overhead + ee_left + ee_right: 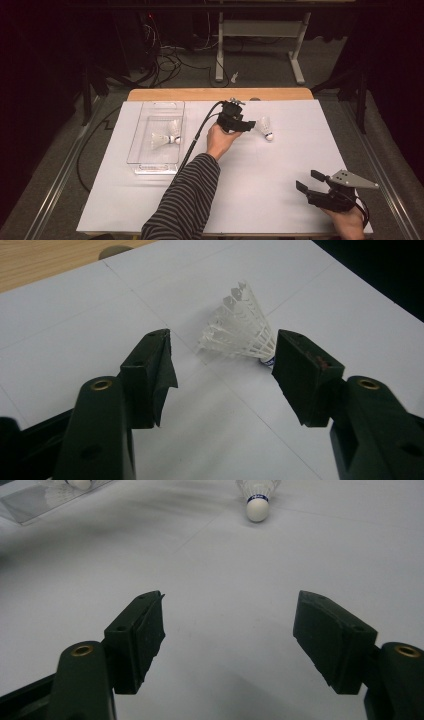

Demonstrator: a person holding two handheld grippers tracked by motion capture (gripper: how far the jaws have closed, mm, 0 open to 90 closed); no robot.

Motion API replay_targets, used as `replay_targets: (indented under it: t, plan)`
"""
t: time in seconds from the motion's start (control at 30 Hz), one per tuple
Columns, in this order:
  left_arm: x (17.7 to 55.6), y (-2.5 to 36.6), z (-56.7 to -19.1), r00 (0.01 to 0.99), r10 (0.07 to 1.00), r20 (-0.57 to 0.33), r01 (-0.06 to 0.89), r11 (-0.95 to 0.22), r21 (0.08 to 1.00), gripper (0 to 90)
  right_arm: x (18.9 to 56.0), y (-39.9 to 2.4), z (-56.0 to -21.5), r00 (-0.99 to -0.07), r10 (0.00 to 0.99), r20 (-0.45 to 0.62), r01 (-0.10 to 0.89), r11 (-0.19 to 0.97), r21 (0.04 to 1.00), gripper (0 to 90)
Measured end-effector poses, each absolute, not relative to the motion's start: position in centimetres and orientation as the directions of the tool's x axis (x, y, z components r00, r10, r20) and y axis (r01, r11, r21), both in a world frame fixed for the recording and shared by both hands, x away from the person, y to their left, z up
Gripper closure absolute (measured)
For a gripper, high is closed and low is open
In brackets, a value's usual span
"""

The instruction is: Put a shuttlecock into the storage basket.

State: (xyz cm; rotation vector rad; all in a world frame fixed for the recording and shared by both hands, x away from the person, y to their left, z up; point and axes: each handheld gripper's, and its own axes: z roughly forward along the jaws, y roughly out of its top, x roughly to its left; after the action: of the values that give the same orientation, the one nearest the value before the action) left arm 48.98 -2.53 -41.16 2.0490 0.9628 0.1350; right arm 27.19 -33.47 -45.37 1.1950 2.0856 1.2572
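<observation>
High view — white feathered shuttlecock [265, 128]

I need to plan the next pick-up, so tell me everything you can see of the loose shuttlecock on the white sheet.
The shuttlecock has a white skirt, looking like plastic mesh, a rounded white cork-like head and a blue band between them. It lies on its side on the white sheet, right of the clear tray, head pointing toward the person's side. The left gripper sits just beside it with jaws open; in the left gripper view, the shuttlecock lies just beyond the jaws, not visibly gripped.
</observation>
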Motion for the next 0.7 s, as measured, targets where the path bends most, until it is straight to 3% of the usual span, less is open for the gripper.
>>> replay_targets:
  t: [0.7]
  plan:
    - [50.6, -4.8, -40.5, 0.706, 0.679, -0.203, 0.595, -0.413, 0.69, 44.2, 27.2, -33.4, -45.4, -0.541, 0.838, 0.075, 0.457, 0.218, 0.862, 28.8]
